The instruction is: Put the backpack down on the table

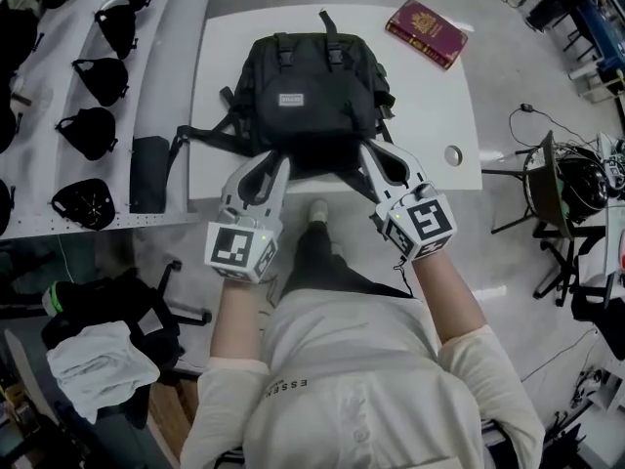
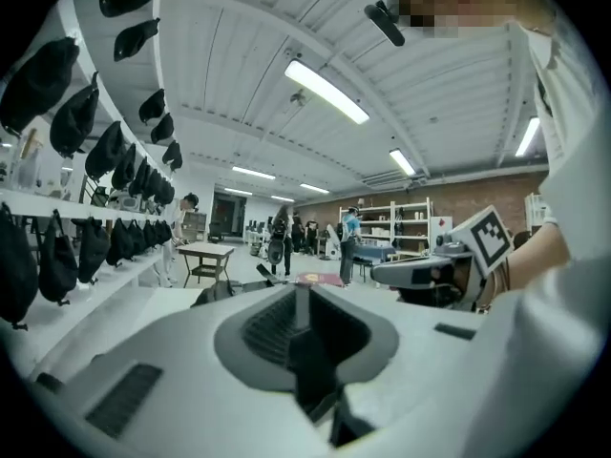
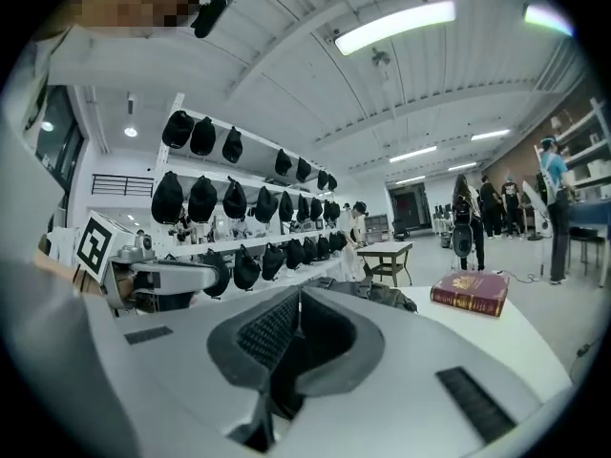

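Note:
A black backpack [image 1: 314, 96] lies flat on the white table [image 1: 430, 115], its straps trailing left. Both grippers sit at its near edge. The left gripper [image 1: 276, 167] has its jaws together, and the left gripper view shows nothing between the pads [image 2: 299, 299], with the backpack [image 2: 224, 291] low beyond them. My right gripper [image 1: 369, 156] is also shut and empty [image 3: 298, 303]; in its view the backpack [image 3: 382, 292] lies ahead on the tabletop. I cannot tell whether either tip touches the bag's fabric.
A dark red book [image 1: 427, 32] lies at the table's far right corner, also in the right gripper view [image 3: 470, 292]. Shelves with several black caps [image 1: 93, 130] run along the left. A chair with a white cloth [image 1: 103, 360] stands near left, a stand with a helmet [image 1: 576, 179] right.

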